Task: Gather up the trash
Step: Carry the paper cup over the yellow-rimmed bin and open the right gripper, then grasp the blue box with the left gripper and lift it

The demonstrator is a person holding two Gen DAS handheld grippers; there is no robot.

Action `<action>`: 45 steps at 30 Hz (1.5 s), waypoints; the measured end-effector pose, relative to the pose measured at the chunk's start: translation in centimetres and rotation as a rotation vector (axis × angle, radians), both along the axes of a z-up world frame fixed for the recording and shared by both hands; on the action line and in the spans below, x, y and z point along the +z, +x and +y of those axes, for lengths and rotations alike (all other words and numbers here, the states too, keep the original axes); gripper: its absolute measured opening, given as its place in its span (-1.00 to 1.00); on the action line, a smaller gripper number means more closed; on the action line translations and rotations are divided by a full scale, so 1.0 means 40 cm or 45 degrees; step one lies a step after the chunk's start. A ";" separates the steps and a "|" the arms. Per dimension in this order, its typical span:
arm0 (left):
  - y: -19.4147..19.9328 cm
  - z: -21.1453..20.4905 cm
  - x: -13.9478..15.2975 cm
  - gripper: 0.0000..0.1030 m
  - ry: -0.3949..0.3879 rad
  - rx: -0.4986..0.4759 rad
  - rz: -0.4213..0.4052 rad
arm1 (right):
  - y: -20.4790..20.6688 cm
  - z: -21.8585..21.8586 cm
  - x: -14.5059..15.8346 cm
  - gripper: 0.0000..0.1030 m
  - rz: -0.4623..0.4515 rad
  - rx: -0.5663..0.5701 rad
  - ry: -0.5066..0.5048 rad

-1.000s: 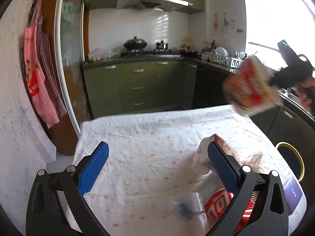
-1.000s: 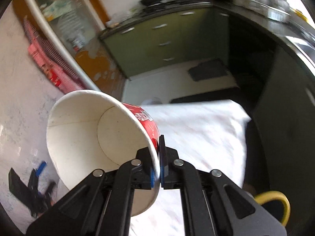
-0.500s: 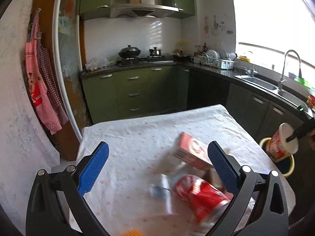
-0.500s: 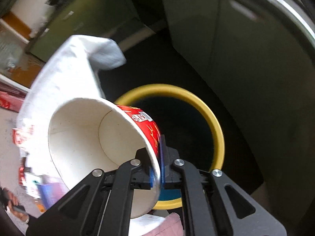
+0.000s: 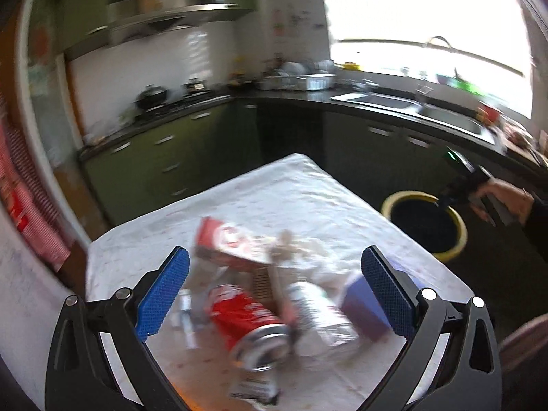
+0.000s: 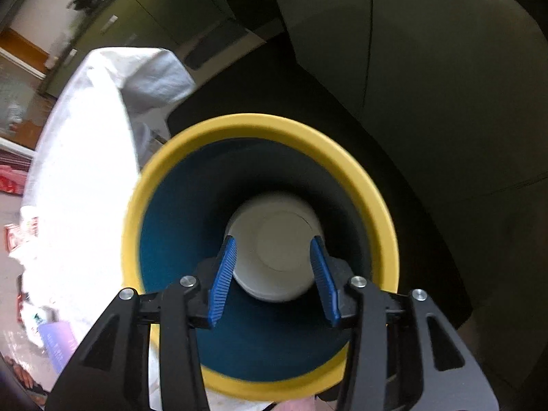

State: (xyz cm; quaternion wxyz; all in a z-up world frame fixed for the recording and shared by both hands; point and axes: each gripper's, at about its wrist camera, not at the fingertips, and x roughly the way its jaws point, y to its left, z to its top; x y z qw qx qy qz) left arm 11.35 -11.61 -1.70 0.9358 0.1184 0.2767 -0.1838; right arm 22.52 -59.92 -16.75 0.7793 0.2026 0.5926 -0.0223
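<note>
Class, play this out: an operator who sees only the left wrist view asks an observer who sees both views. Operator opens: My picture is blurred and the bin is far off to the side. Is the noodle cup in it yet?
Observer: Yes. The right wrist view looks straight down into the yellow-rimmed bin, and the white cup sits at the bottom, mouth up.
Operator: Is the right gripper holding it?
Observer: No. The right gripper hangs over the bin with its jaws apart and nothing between them.
Operator: What colour is the bin inside?
Observer: Its inner wall is blue.
</note>
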 end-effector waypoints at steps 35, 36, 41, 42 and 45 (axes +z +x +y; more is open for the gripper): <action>0.105 -0.359 -0.242 0.93 0.582 -1.057 0.517 | -0.375 0.155 0.089 0.15 -0.268 0.201 0.304; 0.110 -0.360 -0.247 0.93 0.587 -1.055 0.526 | -0.375 0.153 0.087 0.16 -0.267 0.199 0.307; 0.125 -0.367 -0.271 0.93 0.640 -1.038 0.541 | -0.375 0.150 0.076 0.18 -0.263 0.197 0.326; 0.124 -0.368 -0.276 0.93 0.643 -1.050 0.558 | -0.375 0.151 0.075 0.18 -0.262 0.200 0.328; 0.118 -0.379 -0.294 0.79 0.703 -1.062 0.586 | -0.374 0.153 0.073 0.18 -0.264 0.204 0.338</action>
